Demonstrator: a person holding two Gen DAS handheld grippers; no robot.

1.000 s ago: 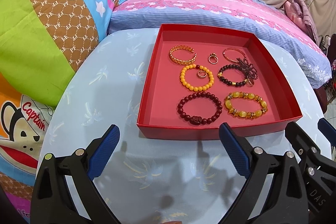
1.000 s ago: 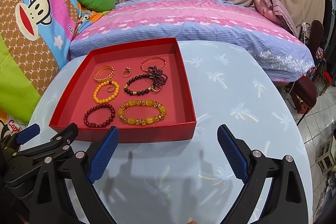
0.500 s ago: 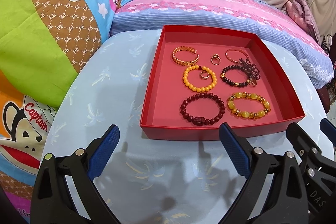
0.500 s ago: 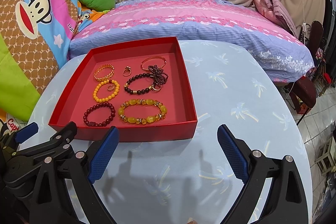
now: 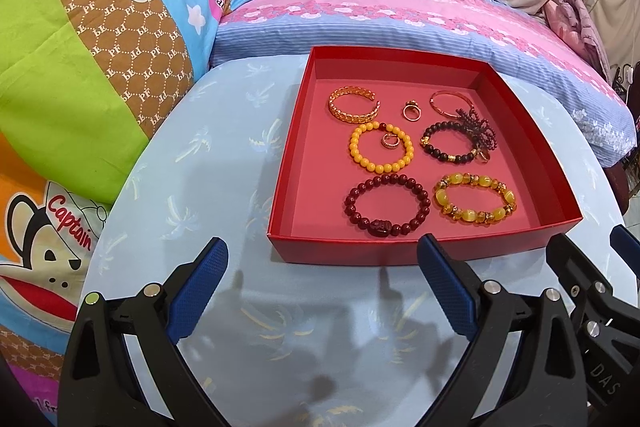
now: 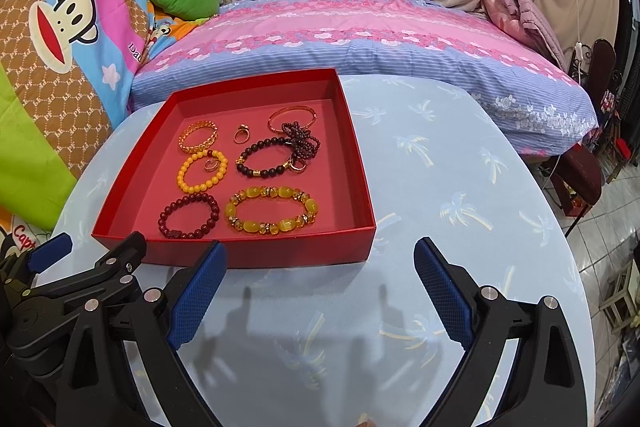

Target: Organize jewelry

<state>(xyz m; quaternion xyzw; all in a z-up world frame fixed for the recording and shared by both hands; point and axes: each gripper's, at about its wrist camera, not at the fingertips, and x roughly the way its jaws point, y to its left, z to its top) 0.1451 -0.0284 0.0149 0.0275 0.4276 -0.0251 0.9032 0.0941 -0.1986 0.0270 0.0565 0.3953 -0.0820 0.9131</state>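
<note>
A shallow red box [image 5: 344, 249] [image 6: 280, 253] sits on a light blue table. Inside lie several bracelets and rings: a dark red bead bracelet [image 5: 386, 205] [image 6: 189, 215], a yellow bead bracelet [image 5: 475, 205] [image 6: 272, 209], an orange bead bracelet [image 5: 380, 151] [image 6: 201, 169] with a ring inside it, a black bead bracelet [image 5: 448, 143] [image 6: 264, 158], a gold cuff [image 5: 353, 104] [image 6: 198, 136] and a thin gold bangle [image 5: 450, 101] [image 6: 291, 118]. My left gripper [image 5: 322, 281] and right gripper [image 6: 320, 281] both hover open and empty just in front of the box.
The table [image 5: 224, 163] [image 6: 440, 167] has a palm-tree cloth. A pink and blue pillow [image 6: 360, 35] lies behind the box, cartoon-print bedding [image 5: 80, 47] rises at the left. The floor and a stool [image 6: 618, 301] show past the table's right edge.
Both grippers have drifted slightly; the box appears a little further right in the left wrist view and a little higher in the right wrist view. The jewelry has not moved.
</note>
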